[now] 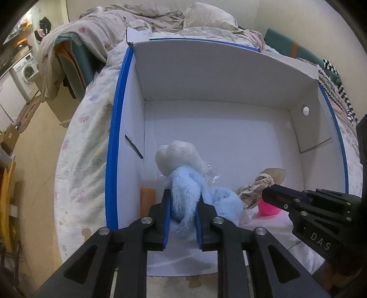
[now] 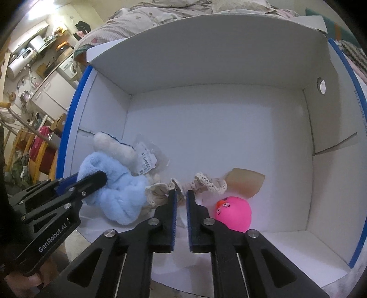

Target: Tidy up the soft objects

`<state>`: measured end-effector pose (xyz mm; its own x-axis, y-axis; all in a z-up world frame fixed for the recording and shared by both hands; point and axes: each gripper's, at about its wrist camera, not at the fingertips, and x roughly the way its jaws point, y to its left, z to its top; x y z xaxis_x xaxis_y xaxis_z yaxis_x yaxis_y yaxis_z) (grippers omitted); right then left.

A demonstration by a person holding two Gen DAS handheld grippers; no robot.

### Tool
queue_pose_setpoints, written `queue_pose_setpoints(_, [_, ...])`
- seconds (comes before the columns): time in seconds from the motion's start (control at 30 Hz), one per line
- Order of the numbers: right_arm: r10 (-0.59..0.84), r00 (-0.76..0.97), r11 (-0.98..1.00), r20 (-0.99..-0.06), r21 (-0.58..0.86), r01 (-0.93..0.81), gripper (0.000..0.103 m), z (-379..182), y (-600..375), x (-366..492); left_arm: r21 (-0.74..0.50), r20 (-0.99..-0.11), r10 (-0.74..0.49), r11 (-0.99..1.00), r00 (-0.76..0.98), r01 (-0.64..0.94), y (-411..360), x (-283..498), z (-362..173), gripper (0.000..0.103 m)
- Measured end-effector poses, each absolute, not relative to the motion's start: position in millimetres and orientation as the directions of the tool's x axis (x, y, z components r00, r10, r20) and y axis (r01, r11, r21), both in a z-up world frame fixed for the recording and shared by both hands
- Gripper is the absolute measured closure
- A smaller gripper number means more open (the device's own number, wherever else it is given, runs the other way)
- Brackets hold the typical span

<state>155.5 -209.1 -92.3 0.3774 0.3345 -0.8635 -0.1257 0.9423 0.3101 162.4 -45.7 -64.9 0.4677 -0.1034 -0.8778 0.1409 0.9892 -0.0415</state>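
A white cardboard box with blue edges [image 1: 229, 68] [image 2: 206, 57] lies open on a bed. Inside lie a light blue and white plush toy [image 1: 183, 183] [image 2: 114, 194], a beige lace scrunchie [image 1: 254, 190] [image 2: 206, 182] and a pink squishy ball with a face [image 2: 234, 212] [image 1: 268, 207]. My left gripper [image 1: 182, 201] [image 2: 91, 181] is shut on the plush toy's blue part, low in the box's near left corner. My right gripper [image 2: 181, 199] [image 1: 266, 194] stands at the scrunchie with its jaws a narrow gap apart; nothing shows between them.
A tan paper piece [image 2: 245, 181] lies behind the ball. A plastic tag with a barcode [image 2: 146, 160] sits by the plush. Rumpled bedding and a pillow [image 1: 206, 16] lie behind the box. A washing machine [image 1: 25, 68] and furniture stand far left.
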Motion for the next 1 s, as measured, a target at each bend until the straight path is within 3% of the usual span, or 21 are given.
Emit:
queue_pose_setpoints(0.03, [0.337,0.38,0.941,-0.861,0.314,-0.123,0.083,-92,-210,155,-0.039,-0.878,-0.102,0.989,0.467,0.141,-46,163,-65,0.084])
queue_pose_setpoints(0.07, [0.343,0.384,0.939,-0.857,0.322,-0.12,0.071,-92,-214,156,-0.04,-0.878,-0.101,0.989,0.468,0.14,-45,163,-64,0.084])
queue_pose_setpoints(0.1, [0.349,0.39,0.937,-0.852,0.33,-0.116,0.052,-91,-217,156,-0.042,-0.877,-0.103,0.989,0.469,0.139,-45,163,-64,0.083])
queue_pose_setpoints(0.17, [0.359,0.41,0.932,-0.839,0.345,-0.109,0.031,-86,-213,161,-0.049,-0.874,-0.109,0.989,0.473,0.137,-45,163,-62,0.077])
queue_pose_setpoints(0.23, [0.362,0.426,0.93,-0.829,0.354,-0.102,0.031,-81,-215,162,-0.051,-0.869,-0.112,0.989,0.482,0.14,-44,162,-59,0.058])
queue_pose_setpoints(0.33, [0.345,0.439,0.935,-0.83,0.345,-0.082,0.028,-79,-217,161,-0.059,-0.851,-0.124,0.988,0.51,0.141,-43,159,-52,0.048])
queue_pose_setpoints(0.43, [0.348,0.446,0.932,-0.825,0.357,-0.067,0.014,-78,-221,160,-0.066,-0.844,-0.129,0.988,0.521,0.139,-42,157,-48,0.041])
queue_pose_setpoints(0.5, [0.343,0.455,0.932,-0.822,0.358,-0.056,0.002,-77,-223,159,-0.082,-0.841,-0.138,0.988,0.524,0.127,-38,156,-45,0.041])
queue_pose_setpoints(0.53, [0.342,0.463,0.931,-0.818,0.361,-0.049,0.001,-75,-224,158,-0.092,-0.838,-0.144,0.988,0.526,0.123,-36,156,-43,0.041])
queue_pose_setpoints(1.0, [0.301,0.515,0.936,-0.803,0.351,0.0,0.0,-66,-240,136,-0.032,-0.756,-0.09,0.994,0.648,0.101,-17,117,-4,0.04])
